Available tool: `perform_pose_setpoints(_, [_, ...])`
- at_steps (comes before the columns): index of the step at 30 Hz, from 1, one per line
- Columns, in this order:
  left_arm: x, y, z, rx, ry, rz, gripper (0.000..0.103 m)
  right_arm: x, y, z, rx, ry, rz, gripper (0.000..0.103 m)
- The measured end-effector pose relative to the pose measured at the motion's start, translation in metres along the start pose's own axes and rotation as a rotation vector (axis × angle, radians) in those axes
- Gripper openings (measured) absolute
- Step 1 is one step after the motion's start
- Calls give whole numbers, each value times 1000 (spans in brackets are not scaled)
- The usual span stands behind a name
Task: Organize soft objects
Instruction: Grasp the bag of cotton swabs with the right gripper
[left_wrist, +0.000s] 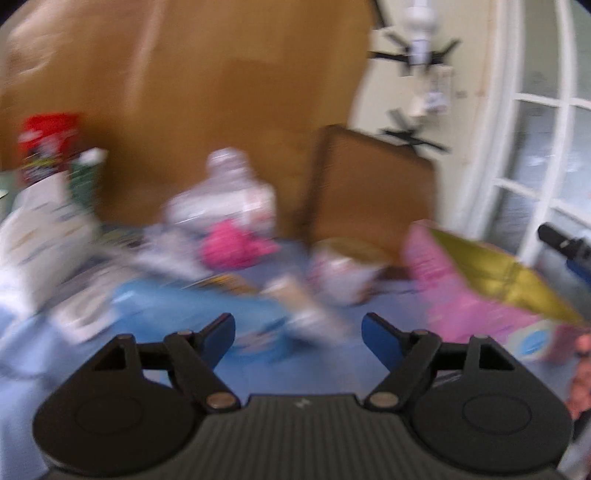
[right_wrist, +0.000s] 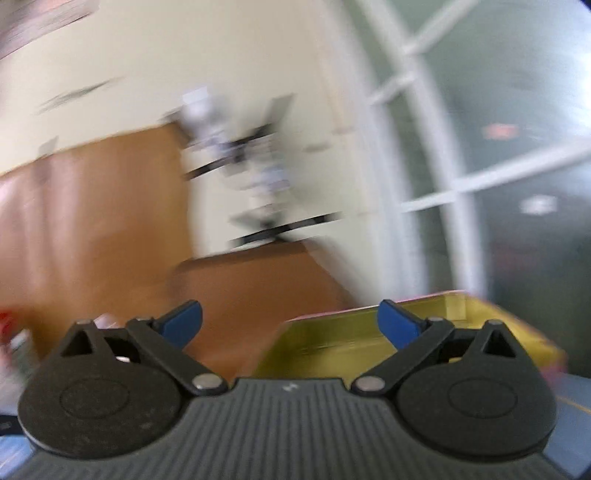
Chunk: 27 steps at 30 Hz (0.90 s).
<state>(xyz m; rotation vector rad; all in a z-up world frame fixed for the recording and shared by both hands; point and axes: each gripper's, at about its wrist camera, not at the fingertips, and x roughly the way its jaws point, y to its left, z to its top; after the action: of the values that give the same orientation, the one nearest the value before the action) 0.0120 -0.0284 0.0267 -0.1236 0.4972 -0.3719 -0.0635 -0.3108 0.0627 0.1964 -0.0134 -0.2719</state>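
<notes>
Blurred pink soft toy (left_wrist: 231, 245) on blue surface (left_wrist: 258, 373); orientation unclear. Left gripper (left_wrist: 298, 334) and right gripper (right_wrist: 290, 323): wide apart, empty.

Pink soft toy (left_wrist: 231, 245), blurred, on blue surface.

Left gripper (left_wrist: 298, 334): black body, blue fingertips (left_wrist: 221, 338). Right gripper (right_wrist: 290, 321): the same black with blue tips. Surface (left_wrist: 295, 373) blue. Box (left_wrist: 491, 295): pink outside, gold-yellow lining, a pale blue round patch low on its side. Soft bundle (left_wrist: 232, 245) hot pink. Packet (left_wrist: 48, 144) red, far left. Panel (left_wrist: 221, 92) brown. Wall (left_wrist: 465, 110) cream; window frame (left_wrist: 517, 166) white.
</notes>
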Motion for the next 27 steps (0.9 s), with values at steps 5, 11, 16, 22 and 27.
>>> perform_pose_setpoints(5, [-4,43,-15,-69,17,94,76,17,73,-23,-127,195,285,103])
perform_pose_setpoints(11, [3,50,-10,-128,9,40,77,68,123,-56,-226,475,393,103])
perform_pose_setpoints(16, [1,48,-14,-113,-2,24,75,86,147,-73,-337,548,409,98])
perform_pose_setpoints(22, [-1,50,-15,-104,0,-23,71,86,157,-77,-418,518,423,37])
perform_pose_setpoints(27, [4,47,-13,-219,86,-219,71,57,109,-65,-161,568,520,36])
